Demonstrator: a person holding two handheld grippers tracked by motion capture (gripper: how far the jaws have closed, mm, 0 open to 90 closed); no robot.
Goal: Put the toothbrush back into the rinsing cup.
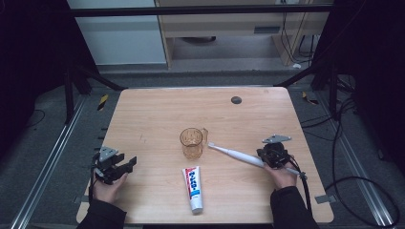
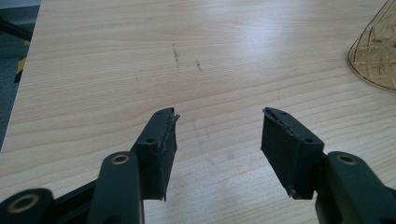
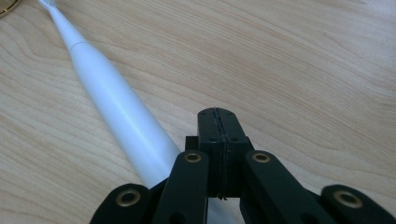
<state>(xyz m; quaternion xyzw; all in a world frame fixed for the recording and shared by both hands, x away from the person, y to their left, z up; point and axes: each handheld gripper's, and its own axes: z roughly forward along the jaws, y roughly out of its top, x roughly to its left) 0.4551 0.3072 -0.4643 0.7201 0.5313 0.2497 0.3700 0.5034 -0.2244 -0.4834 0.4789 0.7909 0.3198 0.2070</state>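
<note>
amber cup (image 1: 192, 142) stands between toothpaste tube (image 1: 193, 188) and toothbrush (image 1: 236, 156).

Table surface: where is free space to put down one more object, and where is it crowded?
The table is bare across the far half, from the cup back to the dark disc. Another bare patch lies between the left gripper and the cup. It is crowded near the middle front: cup, toothpaste tube, toothbrush.
</note>
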